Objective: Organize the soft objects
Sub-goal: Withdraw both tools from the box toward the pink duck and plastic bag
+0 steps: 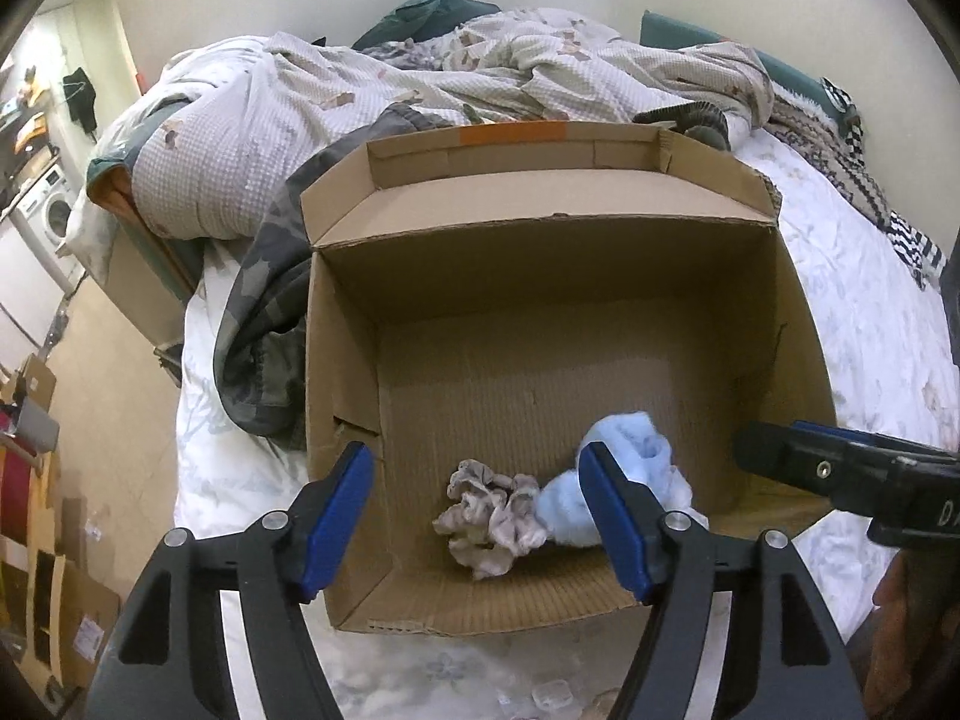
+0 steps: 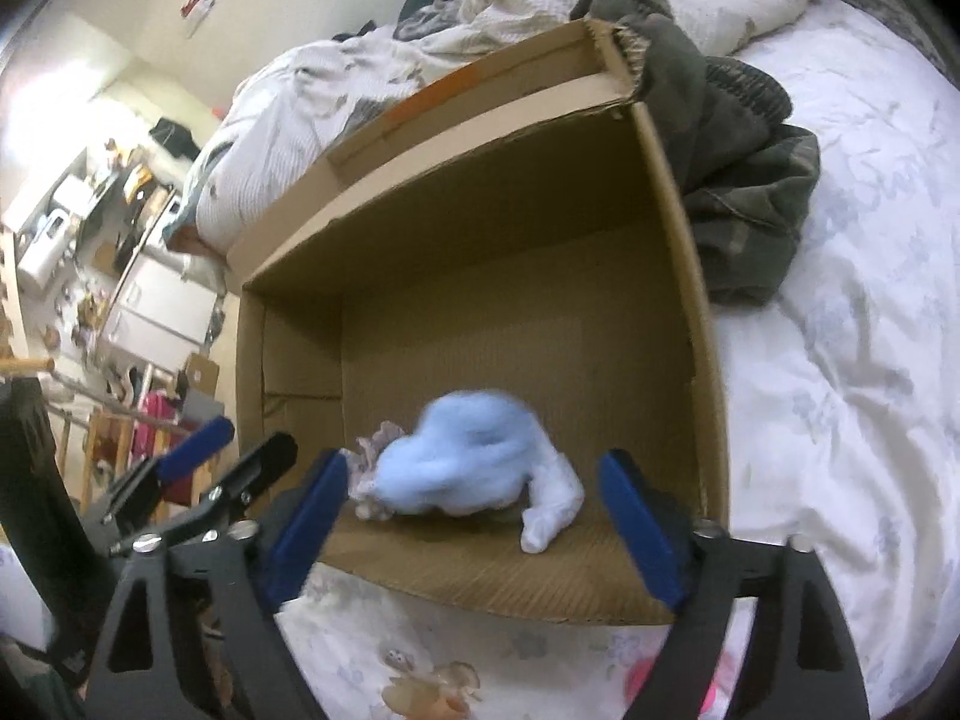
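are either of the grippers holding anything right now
Nothing is held. The left gripper and right gripper stand open above the cardboard box; both cloth bundles lie loose inside.

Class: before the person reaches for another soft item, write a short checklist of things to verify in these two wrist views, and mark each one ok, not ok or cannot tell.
1. Left gripper open, nothing held: ok.
2. Right gripper open, nothing held: ok.
3. Light blue cloth inside cardboard box: ok.
4. Beige scrunchie inside the box, touching the blue cloth: ok.
5. Box floor has spare room: ok.
6. Next small soft item to collect: cannot tell.
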{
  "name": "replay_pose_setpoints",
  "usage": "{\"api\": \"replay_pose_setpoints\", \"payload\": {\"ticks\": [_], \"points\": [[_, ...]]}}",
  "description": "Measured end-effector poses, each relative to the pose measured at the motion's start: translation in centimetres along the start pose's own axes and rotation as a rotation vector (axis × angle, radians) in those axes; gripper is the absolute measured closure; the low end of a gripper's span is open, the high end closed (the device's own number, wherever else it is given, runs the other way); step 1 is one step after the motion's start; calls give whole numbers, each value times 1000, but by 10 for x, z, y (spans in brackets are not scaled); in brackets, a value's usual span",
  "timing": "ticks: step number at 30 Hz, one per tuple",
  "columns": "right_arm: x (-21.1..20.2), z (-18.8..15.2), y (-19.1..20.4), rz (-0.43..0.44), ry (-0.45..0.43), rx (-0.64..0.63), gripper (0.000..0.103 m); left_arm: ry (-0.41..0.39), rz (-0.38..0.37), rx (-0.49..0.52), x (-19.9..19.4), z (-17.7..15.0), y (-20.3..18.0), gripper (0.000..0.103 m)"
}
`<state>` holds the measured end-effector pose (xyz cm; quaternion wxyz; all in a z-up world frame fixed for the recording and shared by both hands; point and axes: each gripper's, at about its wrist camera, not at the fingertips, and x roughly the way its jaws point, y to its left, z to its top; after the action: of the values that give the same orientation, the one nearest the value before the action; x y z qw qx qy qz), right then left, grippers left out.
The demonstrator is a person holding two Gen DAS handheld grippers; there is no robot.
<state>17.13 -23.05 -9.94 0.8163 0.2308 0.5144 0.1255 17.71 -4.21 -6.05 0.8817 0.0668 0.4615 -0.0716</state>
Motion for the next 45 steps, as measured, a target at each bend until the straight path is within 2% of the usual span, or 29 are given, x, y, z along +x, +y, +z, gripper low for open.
{"api": "replay_pose_setpoints", "payload": {"ticks": [12,16,27,40,45], "points": [[1,2,11,0,-4,-30,8,-3,10,-39,-6,-5,9,35],[-2,0,15,-4,-20,-45,8,-29,82,-12,-15,-10,8,35],[-18,-13,24,-56,-54,-110,8,-58,106,-38,-44,-19,26,35],[-47,-35,23,-70,-77,-117,8,-2,84,-105,-65,-49,36,35],[-52,-51,19,-47,-59,-85,8,62,54,-145,-64,-65,42,35]]}}
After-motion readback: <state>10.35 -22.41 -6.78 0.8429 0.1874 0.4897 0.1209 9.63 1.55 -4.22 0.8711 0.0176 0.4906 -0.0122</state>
